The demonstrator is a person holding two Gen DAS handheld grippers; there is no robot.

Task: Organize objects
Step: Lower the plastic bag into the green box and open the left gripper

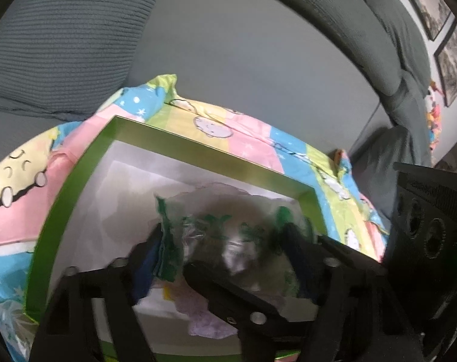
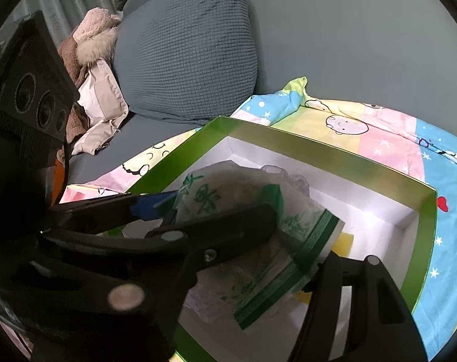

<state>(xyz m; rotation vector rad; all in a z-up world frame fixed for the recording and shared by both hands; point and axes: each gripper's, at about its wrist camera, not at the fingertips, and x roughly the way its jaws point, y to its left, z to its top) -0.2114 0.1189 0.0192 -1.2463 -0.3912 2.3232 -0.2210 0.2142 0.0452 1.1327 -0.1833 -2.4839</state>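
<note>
A shallow white box with a green rim [image 1: 198, 147] [image 2: 318, 147] lies open on a pastel cartoon blanket. Over its inside sits a clear plastic bag with green print [image 1: 204, 226] [image 2: 210, 199], pale stuff showing through it. My left gripper [image 1: 222, 235] straddles the bag with its blue pads [image 1: 150, 259] at the bag's two ends; the jaws stand wide and open. My right gripper [image 2: 299, 236] crosses in close beside it and is shut on the bag's green-banded end. In the right wrist view, a blue pad of the left gripper [image 2: 150, 206] reaches the bag's near corner.
A lilac cloth [image 2: 207, 304] and a yellow item [image 2: 344, 241] lie in the box under the bag. The blanket [image 1: 243, 138] covers a grey sofa seat with ribbed cushions [image 2: 186, 51]. A plush toy [image 2: 89, 39] and a pale jacket [image 2: 101, 105] lie at the left.
</note>
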